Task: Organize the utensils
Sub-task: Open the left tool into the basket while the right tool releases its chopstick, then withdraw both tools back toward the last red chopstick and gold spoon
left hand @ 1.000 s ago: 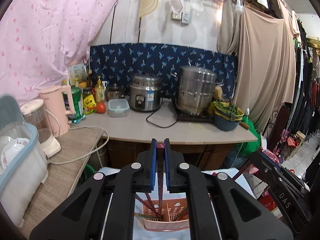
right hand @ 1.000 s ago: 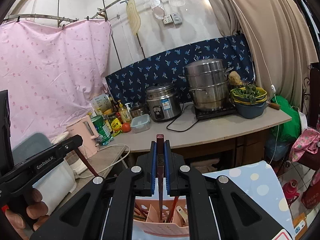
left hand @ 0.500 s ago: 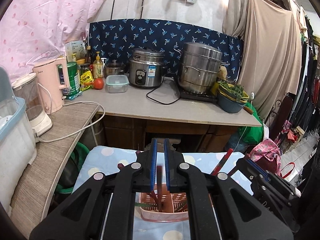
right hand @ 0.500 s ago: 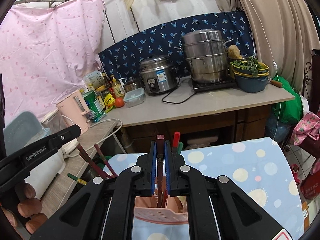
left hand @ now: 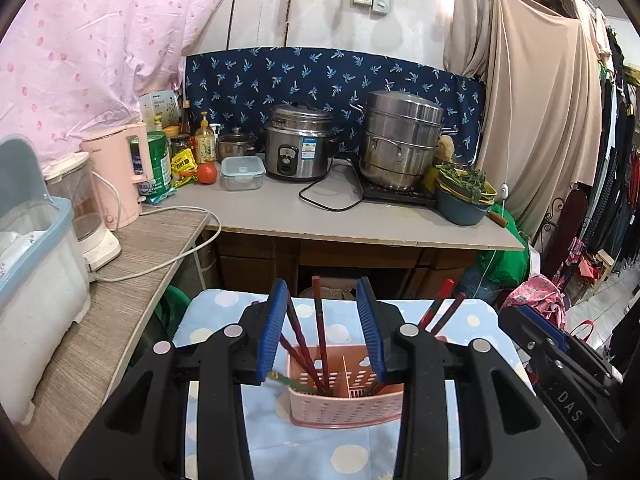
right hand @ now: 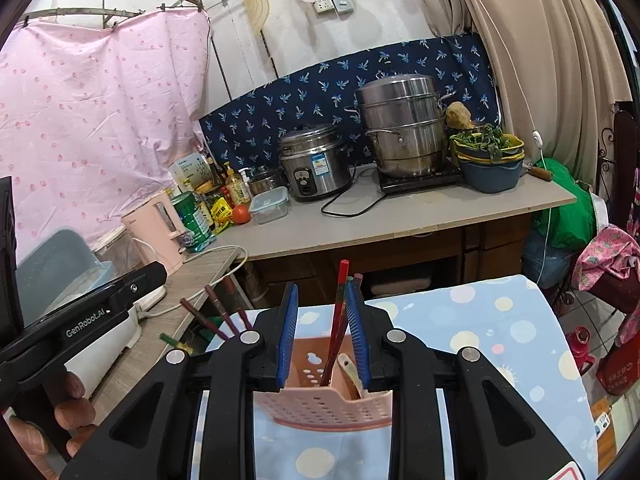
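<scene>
Left side first: wood-grain shelf (left hand: 132, 280) with pink kettle (left hand: 120, 172) and a clear bin (left hand: 36, 280); nothing there looks like part of the task.

Left gripper (left hand: 322, 328): jaws opening, blue pads clear of everything. 1 dark red chopstick (left hand: 319, 332) stands upright between them, untouched, its tip down in the pink utensil basket (left hand: 344, 404). More dark chopsticks lean in the same left compartment, plus a green-handled piece (left hand: 290, 381) sticking out over the left rim. Looks like a release, not a grab.

Basket sits on the blue polka-dot cloth (left hand: 304, 452), just below both tools. It has a divider, so at least 2 compartments.

Right gripper (right hand: 322, 326): jaws also opening, narrower gap. A red chopstick (right hand: 340, 308) and a darker one stand between the pads in the basket's right side, no pad pressing on them as far as I can tell. A pale spoon or scoop handle (right hand: 352, 368) sits beside them.

Progress, my read: most of the way done. Both held sticks are now in the basket, sorted roughly dark-left, red-right. No loose utensils visible on the cloth in either view, but the near cloth is hidden by the tool bodies, so can't confirm 0 left. Remaining: clear both tools upward without snagging the sticks.
</scene>
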The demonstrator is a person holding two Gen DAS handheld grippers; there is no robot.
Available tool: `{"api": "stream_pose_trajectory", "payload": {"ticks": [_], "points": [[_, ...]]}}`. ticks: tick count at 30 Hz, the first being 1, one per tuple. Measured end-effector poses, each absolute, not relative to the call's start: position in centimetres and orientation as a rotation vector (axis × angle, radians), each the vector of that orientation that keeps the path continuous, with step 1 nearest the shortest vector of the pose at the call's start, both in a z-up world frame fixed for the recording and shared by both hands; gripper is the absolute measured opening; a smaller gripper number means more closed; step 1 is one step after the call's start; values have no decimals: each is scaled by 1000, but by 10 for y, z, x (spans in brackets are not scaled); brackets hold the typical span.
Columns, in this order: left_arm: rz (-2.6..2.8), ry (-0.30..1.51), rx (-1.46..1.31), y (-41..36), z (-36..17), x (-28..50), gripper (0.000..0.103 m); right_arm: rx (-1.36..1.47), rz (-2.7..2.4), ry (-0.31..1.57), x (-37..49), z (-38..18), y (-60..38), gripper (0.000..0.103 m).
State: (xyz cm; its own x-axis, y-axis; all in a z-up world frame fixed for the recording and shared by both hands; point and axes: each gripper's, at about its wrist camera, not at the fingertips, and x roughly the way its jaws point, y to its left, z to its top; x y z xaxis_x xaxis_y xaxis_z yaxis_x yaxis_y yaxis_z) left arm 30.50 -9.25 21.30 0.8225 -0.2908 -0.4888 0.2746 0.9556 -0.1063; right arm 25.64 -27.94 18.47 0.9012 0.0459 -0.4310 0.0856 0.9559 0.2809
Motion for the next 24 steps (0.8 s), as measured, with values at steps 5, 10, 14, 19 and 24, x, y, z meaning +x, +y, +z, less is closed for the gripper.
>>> {"api": "stream_pose_trajectory", "payload": {"ticks": [5, 10, 14, 19, 24], "points": [[-294, 524, -18, -85, 215, 279, 37, 290, 0, 452, 226, 187, -270, 25], [-286, 551, 17, -77, 203, 245, 39, 262, 18, 475, 185, 177, -254, 27], [-273, 580, 50, -69, 182, 216, 41, 246, 29, 518, 152, 156, -242, 29], [-261, 637, 52, -56, 149, 184, 41, 222, 39, 584, 111, 124, -227, 29], [-251, 714, 37, -43, 113, 156, 41, 186, 35, 643, 71, 92, -212, 29]]}}
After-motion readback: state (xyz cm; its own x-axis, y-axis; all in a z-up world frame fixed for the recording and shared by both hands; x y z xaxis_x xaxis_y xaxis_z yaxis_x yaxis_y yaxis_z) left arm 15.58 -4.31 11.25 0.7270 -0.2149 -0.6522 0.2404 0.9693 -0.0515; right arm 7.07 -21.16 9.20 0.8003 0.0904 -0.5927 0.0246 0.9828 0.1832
